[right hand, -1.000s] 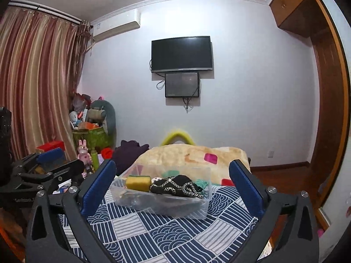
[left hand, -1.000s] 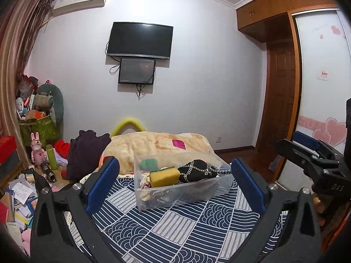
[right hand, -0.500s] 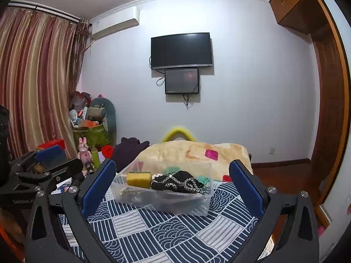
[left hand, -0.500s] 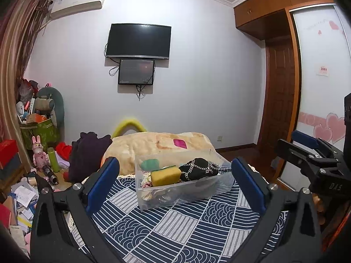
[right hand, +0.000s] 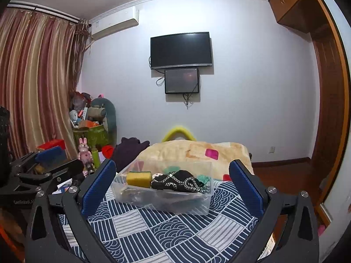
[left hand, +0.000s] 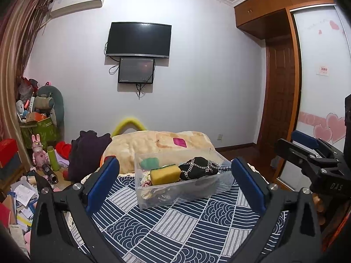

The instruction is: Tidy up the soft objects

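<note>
Both grippers, left gripper (left hand: 174, 184) and right gripper (right hand: 172, 186), stay spread wide and empty, raised slightly higher than before. The clear bin (left hand: 182, 188) with yellow sponge (left hand: 165, 174) sits on the patterned bed (left hand: 186, 223), television (left hand: 138, 39) behind.

The left black two-finger gripper with blue pads (left hand: 175, 179) is held level, its jaws spread wide with nothing between them. The right black two-finger gripper with blue pads (right hand: 172, 183) sits alongside it at about the same height, equally wide apart and empty.
</note>
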`<state>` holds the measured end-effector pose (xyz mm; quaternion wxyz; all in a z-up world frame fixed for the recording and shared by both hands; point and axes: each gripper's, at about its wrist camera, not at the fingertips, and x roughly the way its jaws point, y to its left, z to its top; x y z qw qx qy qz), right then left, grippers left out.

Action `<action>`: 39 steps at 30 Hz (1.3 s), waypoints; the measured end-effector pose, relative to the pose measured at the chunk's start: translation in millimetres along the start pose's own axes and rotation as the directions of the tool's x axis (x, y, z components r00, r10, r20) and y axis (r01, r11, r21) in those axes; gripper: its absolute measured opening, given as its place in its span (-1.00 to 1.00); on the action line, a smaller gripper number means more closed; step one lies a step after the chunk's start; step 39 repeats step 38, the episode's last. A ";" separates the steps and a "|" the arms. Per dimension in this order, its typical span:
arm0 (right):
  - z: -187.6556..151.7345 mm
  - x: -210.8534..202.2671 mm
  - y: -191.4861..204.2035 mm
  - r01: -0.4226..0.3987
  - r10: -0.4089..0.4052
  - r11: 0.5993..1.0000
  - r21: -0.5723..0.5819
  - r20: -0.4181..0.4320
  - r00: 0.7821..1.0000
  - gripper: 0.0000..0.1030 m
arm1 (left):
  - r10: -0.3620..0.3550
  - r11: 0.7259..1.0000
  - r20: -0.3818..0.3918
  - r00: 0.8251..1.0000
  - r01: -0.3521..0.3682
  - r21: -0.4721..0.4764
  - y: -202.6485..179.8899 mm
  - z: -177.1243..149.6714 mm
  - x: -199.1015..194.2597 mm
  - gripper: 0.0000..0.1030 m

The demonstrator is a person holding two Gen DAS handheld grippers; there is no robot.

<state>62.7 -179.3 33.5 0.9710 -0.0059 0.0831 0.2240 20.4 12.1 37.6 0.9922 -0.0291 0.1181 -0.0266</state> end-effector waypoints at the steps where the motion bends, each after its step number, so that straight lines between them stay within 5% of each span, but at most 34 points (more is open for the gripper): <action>1: 0.0 -0.2 0.6 0.000 0.000 1.000 -0.002 0.001 1.000 1.00 | 0.000 1.000 0.001 1.000 0.000 0.000 -0.1 0.2 -0.3 1.00; 39: -0.2 1.8 0.8 0.007 -0.006 1.000 0.022 -0.019 1.000 1.00 | -0.018 1.000 -0.006 1.000 0.018 0.007 -9.6 0.0 -0.6 1.00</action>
